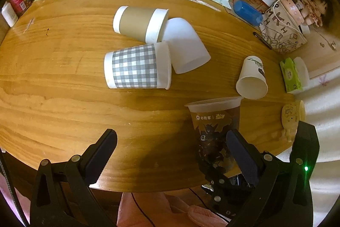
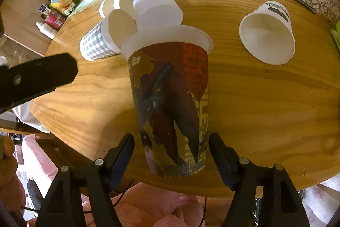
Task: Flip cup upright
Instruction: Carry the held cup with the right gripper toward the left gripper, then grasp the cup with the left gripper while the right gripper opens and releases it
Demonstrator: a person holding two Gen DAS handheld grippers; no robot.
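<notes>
A tall printed plastic cup (image 2: 170, 103) stands upright near the front edge of the wooden table (image 2: 265, 110), rim up. My right gripper (image 2: 171, 160) is open, its fingers on either side of the cup's base with gaps. The cup also shows in the left wrist view (image 1: 214, 127). My left gripper (image 1: 171, 151) is open and empty above the table's front edge, left of the cup. One of its fingers (image 2: 40, 76) shows in the right wrist view.
Several cups lie on their sides: a grey checked one (image 1: 136, 66), a brown-sleeved one (image 1: 140, 22), a frosted white one (image 1: 184, 46) and a small white paper cup (image 1: 252, 78). A blue case (image 1: 247, 12), a printed bag (image 1: 280, 33), a pen (image 1: 262, 39) and tissues (image 1: 291, 76) are at the right.
</notes>
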